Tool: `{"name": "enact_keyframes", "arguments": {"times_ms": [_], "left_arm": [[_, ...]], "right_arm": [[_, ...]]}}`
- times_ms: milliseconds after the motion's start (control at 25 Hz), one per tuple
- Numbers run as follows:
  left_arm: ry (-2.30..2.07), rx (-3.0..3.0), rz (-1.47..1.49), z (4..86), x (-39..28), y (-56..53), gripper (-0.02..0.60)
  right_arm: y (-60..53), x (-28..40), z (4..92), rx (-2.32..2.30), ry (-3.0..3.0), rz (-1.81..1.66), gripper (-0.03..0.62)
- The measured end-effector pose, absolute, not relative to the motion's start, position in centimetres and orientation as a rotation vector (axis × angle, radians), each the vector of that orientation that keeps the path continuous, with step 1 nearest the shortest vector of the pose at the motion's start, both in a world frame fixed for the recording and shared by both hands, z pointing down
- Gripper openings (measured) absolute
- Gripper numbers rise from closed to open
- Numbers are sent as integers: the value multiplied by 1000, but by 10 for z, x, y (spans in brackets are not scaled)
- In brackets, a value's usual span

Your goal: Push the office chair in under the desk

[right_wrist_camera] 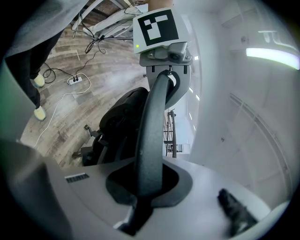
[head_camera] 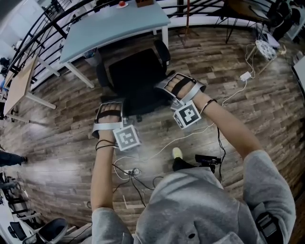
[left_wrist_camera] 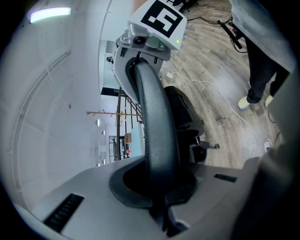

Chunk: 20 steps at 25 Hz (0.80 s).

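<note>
Left gripper (left_wrist_camera: 159, 192) was clamped tight on the top rim of the black office chair (head_camera: 136, 78). The dark rim ran straight out from between its closed jaws. Right gripper (right_wrist_camera: 147, 187) had the same tight hold further along that rim, with its jaws squeezed onto it too. Each gripper view showed the other gripper at the far end of the curved rim, with its black-and-white marker cube on top. The two grippers sat a little apart, one near each top corner of the backrest (head_camera: 138, 95). A bare forearm came back from each one to a person in a grey sweater (head_camera: 200, 209).

The chair faced the desk (head_camera: 109, 28), which had a pale blue top and white legs. It stood at the middle of the desk's near long edge. Its front looked tucked just under that edge, but I could not tell how far. The backrest stood out on the wooden floor (head_camera: 62, 143). One armrest (head_camera: 163, 50) was close to the leg at the desk's near right corner (head_camera: 165, 35). A small red thing (head_camera: 122, 4) sat by the desk's far edge.

Behind the chair, a pale shoe (head_camera: 177, 152) stood on the floor, near a tangle of dark cables (head_camera: 131, 174). A white plug block (head_camera: 245, 75) lay well off to the right of the chair. A wood-coloured table (head_camera: 19, 86) stood away to the left.
</note>
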<state>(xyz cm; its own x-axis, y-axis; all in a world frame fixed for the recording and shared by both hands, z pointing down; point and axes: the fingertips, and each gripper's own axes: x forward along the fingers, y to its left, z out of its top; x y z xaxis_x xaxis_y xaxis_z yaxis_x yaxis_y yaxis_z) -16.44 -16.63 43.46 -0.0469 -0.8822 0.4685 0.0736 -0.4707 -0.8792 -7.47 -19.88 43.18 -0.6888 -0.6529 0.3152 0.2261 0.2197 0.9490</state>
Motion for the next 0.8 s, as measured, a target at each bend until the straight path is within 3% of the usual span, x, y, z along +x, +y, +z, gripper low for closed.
{"name": "enact_keyframes", "arguments": {"times_ms": [800], "left_arm": [[933, -1454, -1573, 428, -150, -217, 26]], "right_arm": [[-247, -66, 434, 367, -1820, -1534, 29]]}}
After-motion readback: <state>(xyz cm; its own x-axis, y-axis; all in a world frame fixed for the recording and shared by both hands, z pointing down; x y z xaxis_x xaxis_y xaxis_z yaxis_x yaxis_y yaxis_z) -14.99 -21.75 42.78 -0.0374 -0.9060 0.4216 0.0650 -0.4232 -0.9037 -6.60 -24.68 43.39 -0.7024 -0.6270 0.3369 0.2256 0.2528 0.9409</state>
